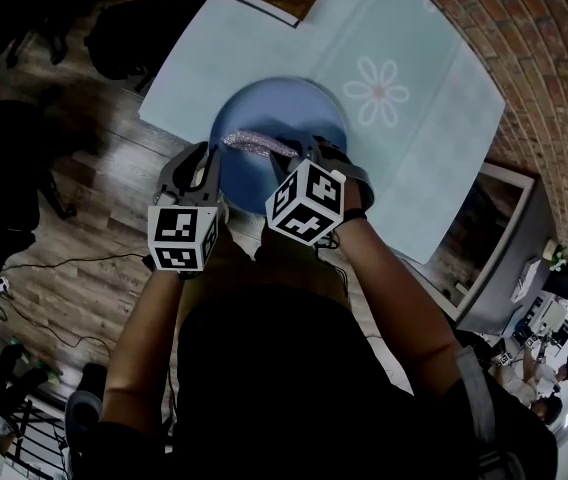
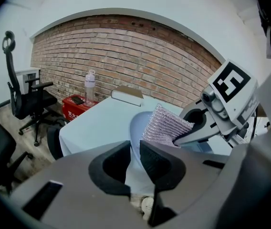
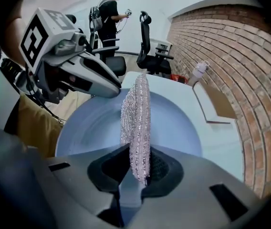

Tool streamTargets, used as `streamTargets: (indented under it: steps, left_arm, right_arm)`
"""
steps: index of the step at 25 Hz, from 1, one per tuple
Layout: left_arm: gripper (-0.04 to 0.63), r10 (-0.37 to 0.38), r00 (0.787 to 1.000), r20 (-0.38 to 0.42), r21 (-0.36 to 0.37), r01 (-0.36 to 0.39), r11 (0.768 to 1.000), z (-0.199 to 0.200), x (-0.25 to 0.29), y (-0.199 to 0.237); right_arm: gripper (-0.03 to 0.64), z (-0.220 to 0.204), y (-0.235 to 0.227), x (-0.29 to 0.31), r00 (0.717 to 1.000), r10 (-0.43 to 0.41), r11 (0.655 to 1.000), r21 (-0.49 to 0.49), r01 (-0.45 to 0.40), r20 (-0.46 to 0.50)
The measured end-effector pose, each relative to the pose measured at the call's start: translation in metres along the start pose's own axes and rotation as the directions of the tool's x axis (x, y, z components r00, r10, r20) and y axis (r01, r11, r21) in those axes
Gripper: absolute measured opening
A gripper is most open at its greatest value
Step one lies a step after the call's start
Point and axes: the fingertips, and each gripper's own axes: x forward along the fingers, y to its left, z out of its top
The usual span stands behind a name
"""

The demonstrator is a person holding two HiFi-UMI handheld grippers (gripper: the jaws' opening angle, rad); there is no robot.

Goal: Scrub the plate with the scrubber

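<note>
A round blue plate (image 1: 299, 118) sits over the pale blue tablecloth, close in front of me. My left gripper (image 1: 214, 180) is shut on the plate's near left rim, and the thin rim (image 2: 136, 128) runs between its pads (image 2: 151, 159). A silver mesh scrubber (image 1: 259, 143) lies across the plate's face. My right gripper (image 1: 302, 158) is shut on the scrubber (image 3: 136, 118), which stands on edge against the plate (image 3: 178, 123). The left gripper view shows the scrubber (image 2: 166, 125) in the right gripper (image 2: 179, 138), with the plate tilted up.
The tablecloth (image 1: 434, 118) has a flower print (image 1: 376, 91). A flat brown box (image 2: 128, 95) lies at the table's far edge, with a bottle (image 2: 89, 86) and a red box (image 2: 78, 104) beyond. Black office chairs (image 2: 26, 94) stand on the wooden floor. A person (image 3: 109, 8) stands far back.
</note>
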Motion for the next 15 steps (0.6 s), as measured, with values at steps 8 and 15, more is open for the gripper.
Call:
streamTargets:
  steps: [8,15]
  left_arm:
    - [0.069,0.010,1.000,0.003,0.006,-0.010,1.000,0.000,0.001,-0.001]
    - [0.069,0.009,1.000,0.004,0.005,-0.009,1.000,-0.002,0.000,0.002]
  right_arm:
    - [0.081,-0.021,-0.078,0.003,0.974,-0.212,0.977,-0.047,0.209,-0.076]
    - [0.081,-0.059,-0.084,-0.010,0.956,-0.201,0.973,-0.155,0.170,-0.212]
